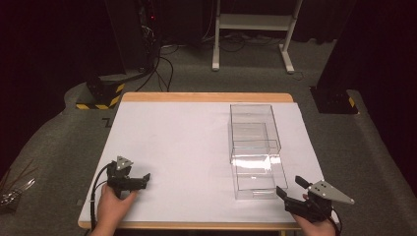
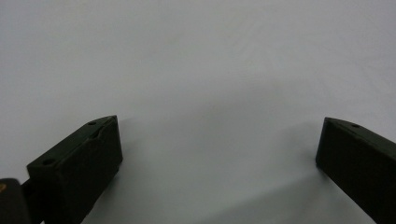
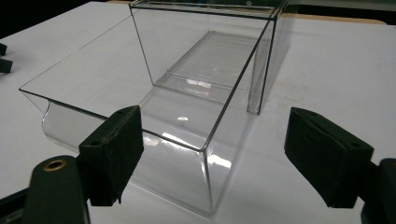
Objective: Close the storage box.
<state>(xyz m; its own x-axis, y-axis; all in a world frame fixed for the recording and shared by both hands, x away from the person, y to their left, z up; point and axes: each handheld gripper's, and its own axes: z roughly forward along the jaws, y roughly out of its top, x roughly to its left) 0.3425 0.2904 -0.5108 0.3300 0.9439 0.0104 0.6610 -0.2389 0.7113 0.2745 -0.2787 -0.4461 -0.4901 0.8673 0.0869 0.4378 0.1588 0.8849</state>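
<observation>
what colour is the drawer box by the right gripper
None: the drawer box is clear, see-through plastic. The right gripper view shows it best, between that gripper's open jaws.

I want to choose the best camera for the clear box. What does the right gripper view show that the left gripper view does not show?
The right gripper view has the clear drawer, pulled partly out of its clear box, just ahead of the right gripper, whose jaws stand apart. The left gripper view has the left gripper, open over bare surface. Both share the white table.
</observation>
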